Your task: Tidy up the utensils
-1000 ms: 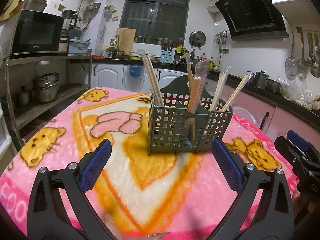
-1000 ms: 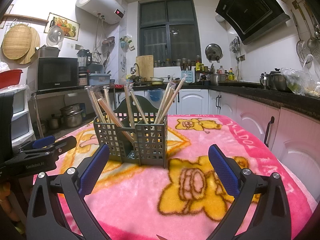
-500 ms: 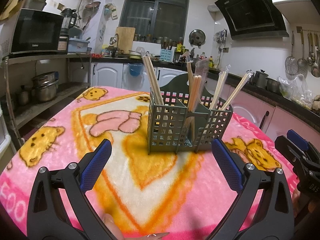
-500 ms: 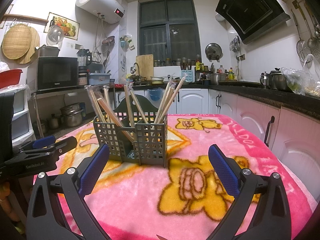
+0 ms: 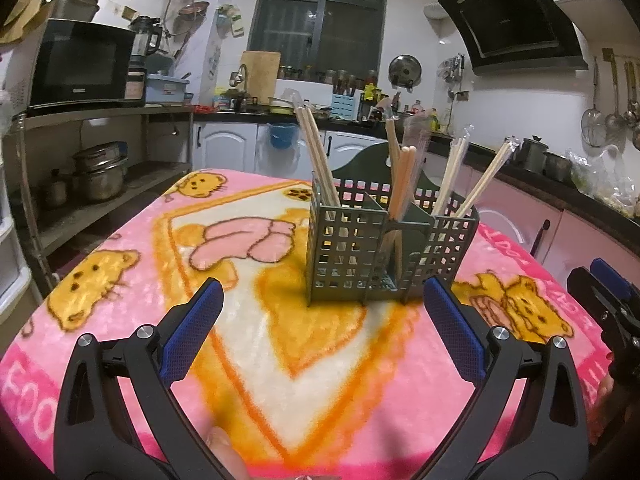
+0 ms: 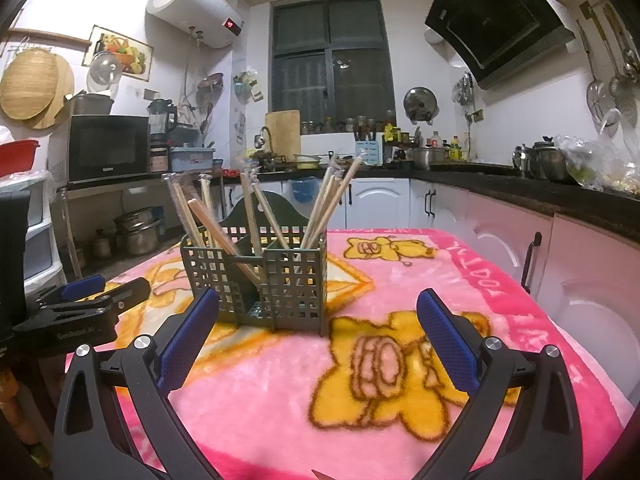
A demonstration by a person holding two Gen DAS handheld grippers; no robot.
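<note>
A grey-green grid utensil caddy (image 5: 360, 256) stands on the pink cartoon blanket (image 5: 160, 280) in the middle of the table. It also shows in the right wrist view (image 6: 280, 276). Several wooden chopsticks (image 5: 320, 160) stand tilted in its compartments, some in clear wrappers (image 6: 328, 208). My left gripper (image 5: 320, 332) is open and empty, a little short of the caddy. My right gripper (image 6: 316, 332) is open and empty, also just short of it. Each gripper shows at the edge of the other's view.
A dark kitchen counter (image 6: 520, 188) with pots and bottles runs along the right and back. A metal shelf (image 5: 100, 184) with a microwave (image 5: 80, 64) and pots stands at left. White cabinet doors (image 6: 592, 288) are close beside the table's right edge.
The left gripper has drifted slightly, so the caddy sits a little lower in its view. The right gripper's view is the same.
</note>
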